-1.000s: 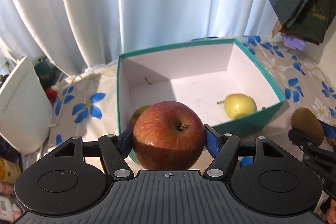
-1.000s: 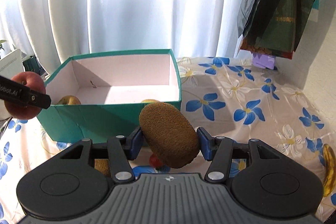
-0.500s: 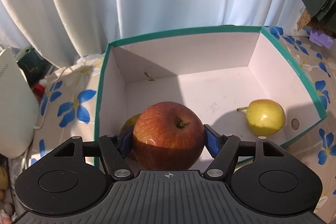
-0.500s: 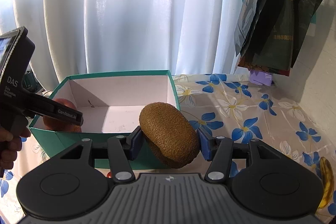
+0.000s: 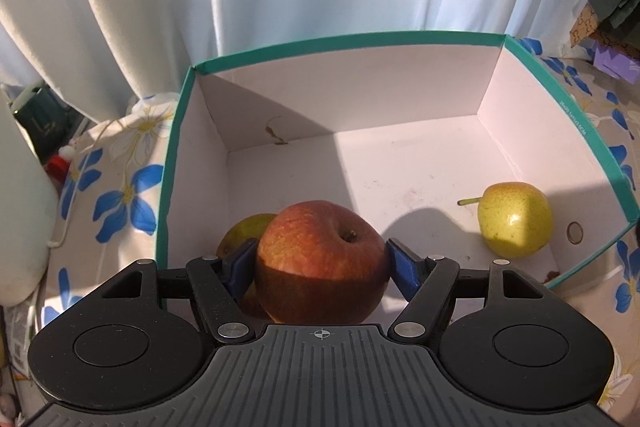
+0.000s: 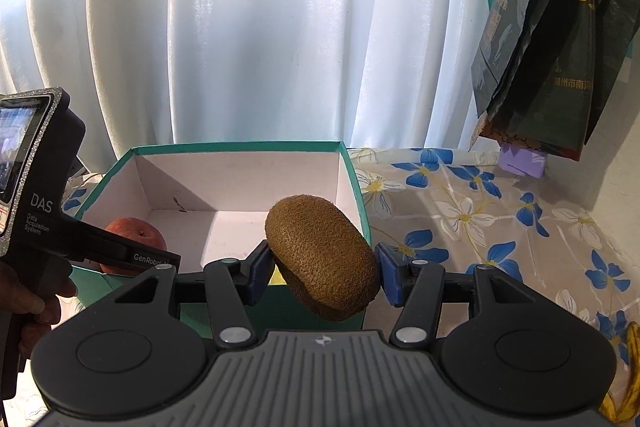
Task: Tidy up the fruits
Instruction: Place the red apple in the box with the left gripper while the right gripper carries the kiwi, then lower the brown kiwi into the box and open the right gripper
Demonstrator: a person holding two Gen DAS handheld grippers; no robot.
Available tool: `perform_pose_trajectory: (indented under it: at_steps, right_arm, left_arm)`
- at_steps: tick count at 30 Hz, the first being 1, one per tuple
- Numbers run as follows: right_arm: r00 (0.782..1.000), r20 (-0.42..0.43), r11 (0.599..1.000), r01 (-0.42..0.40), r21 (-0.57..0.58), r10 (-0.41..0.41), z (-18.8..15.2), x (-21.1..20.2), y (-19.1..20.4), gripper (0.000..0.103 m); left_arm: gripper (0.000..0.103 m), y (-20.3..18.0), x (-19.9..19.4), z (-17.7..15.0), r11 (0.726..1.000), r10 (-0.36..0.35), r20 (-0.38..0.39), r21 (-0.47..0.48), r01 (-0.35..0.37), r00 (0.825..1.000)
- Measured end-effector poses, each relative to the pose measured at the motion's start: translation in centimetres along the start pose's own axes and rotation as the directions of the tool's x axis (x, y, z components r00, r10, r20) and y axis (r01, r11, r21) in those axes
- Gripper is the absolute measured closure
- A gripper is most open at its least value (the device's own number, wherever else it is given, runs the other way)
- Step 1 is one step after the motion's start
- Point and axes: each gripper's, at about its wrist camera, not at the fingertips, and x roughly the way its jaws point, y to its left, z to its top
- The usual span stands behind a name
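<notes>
My left gripper (image 5: 322, 263) is shut on a red apple (image 5: 320, 259) and holds it inside the near left part of the teal box (image 5: 360, 41). The box has a white inside and holds a yellow pear (image 5: 516, 219) at the right and a second yellow-green fruit (image 5: 240, 231) half hidden behind the apple. My right gripper (image 6: 322, 273) is shut on a brown kiwi (image 6: 322, 255) and holds it above the box's near right corner (image 6: 356, 187). The left gripper (image 6: 100, 247) and its apple (image 6: 134, 233) show at the left of the right wrist view.
The table has a cloth with blue flowers (image 6: 480, 227). A white curtain (image 6: 260, 27) hangs behind the box. Dark bags (image 6: 552, 47) hang at the right, above a purple item (image 6: 522, 159). A banana (image 6: 628, 367) lies at the near right. A white object (image 5: 20, 207) stands at the left.
My left gripper has moved forward and down with the apple, from outside the box front to inside it. My right gripper has risen and closed in on the box with the kiwi.
</notes>
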Motion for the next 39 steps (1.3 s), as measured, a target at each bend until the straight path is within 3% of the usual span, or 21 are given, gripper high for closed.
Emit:
perform_pose_trajectory:
  at_steps: [5, 11, 15, 23, 34, 39]
  right_arm:
    - [1.0, -0.009, 1.0, -0.006, -0.006, 0.006, 0.3, 1.0, 0.2, 0.049]
    - [1.0, -0.018, 1.0, -0.018, -0.009, 0.017, 0.3, 2.0, 0.3, 0.049]
    - [0.999, -0.02, 1.0, -0.026, -0.014, 0.026, 0.4, 2.9, 0.5, 0.049]
    - [0.999, -0.02, 0.999, -0.037, -0.011, 0.037, 0.2, 4.7, 0.9, 0.049]
    - [0.996, -0.082, 0.999, -0.047, -0.01, 0.046, -0.5, 7.3, 0.6, 0.049]
    - [0.997, -0.071, 0.998, -0.042, -0.038, 0.039, -0.6, 7.4, 0.9, 0.049]
  left_arm:
    - [0.008, 0.0, -2.5, -0.1, 0.998, 0.057, 0.081, 0.027, -0.059, 0.995]
    - [0.007, 2.5, -6.9, -1.1, 0.997, 0.039, 0.137, -0.069, -0.029, 0.99]
    - [0.006, 3.5, -9.0, -2.6, 0.996, 0.05, 0.164, -0.086, -0.036, 0.985]
    - [0.006, 3.3, -7.8, -5.0, 0.991, 0.085, 0.061, -0.105, -0.078, 0.995]
    - [0.006, 3.4, -7.3, -5.8, 0.983, 0.13, 0.008, -0.133, -0.128, 0.991]
    - [0.006, 3.4, -7.0, -5.9, 0.981, 0.137, -0.008, -0.134, -0.137, 0.99]
